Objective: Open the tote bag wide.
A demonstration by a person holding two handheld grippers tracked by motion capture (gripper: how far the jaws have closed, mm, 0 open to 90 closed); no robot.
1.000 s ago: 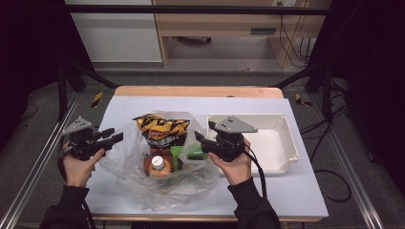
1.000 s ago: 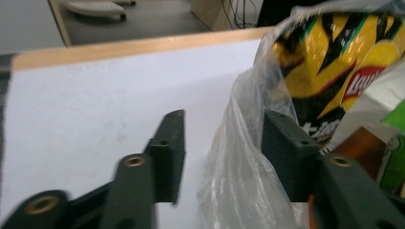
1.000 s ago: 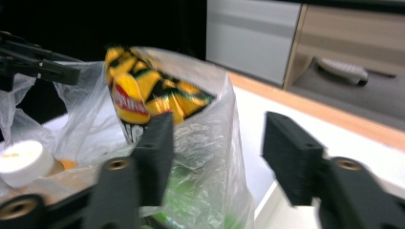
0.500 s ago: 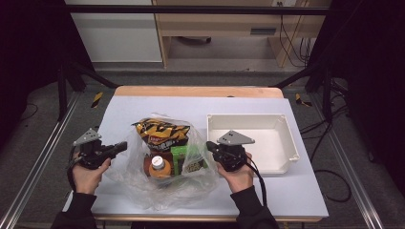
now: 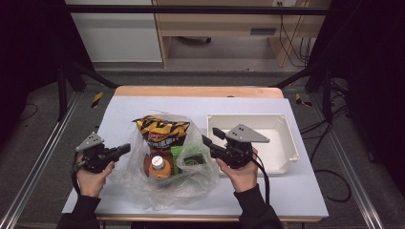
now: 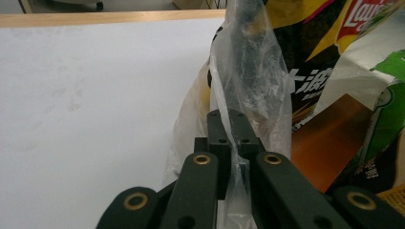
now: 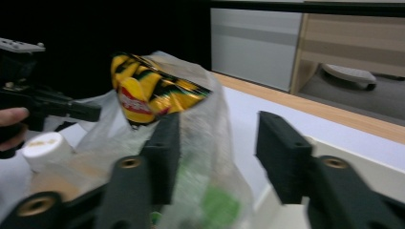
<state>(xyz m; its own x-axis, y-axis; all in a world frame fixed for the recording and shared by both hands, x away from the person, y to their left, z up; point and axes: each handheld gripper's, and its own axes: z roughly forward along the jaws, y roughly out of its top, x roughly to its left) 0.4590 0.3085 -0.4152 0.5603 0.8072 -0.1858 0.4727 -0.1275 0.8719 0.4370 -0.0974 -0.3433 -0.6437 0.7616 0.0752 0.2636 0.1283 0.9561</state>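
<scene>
A clear plastic bag (image 5: pixel 191 183) lies on the white table (image 5: pixel 282 195), holding a yellow-black chips bag (image 5: pixel 161 130), a brown bottle with a white cap (image 5: pixel 157 164) and a green pack (image 5: pixel 187 155). My left gripper (image 5: pixel 125 148) is at the bag's left edge. In the left gripper view it (image 6: pixel 232 121) is shut on a fold of the bag's film (image 6: pixel 248 71). My right gripper (image 5: pixel 211 137) is at the bag's right side. Its jaws (image 7: pixel 219 138) stand open, with film lying against the left jaw and the chips bag (image 7: pixel 148 93) beyond.
A white rectangular tray (image 5: pixel 282 125) stands on the table right of the bag, just behind my right hand. The table's wooden far edge (image 5: pixel 196 90) runs along the back. Metal frame rails flank the table on both sides.
Both hands have come down and nearer the table's front edge. The left gripper has shifted right toward the bag. The bag's top has sunk lower.
</scene>
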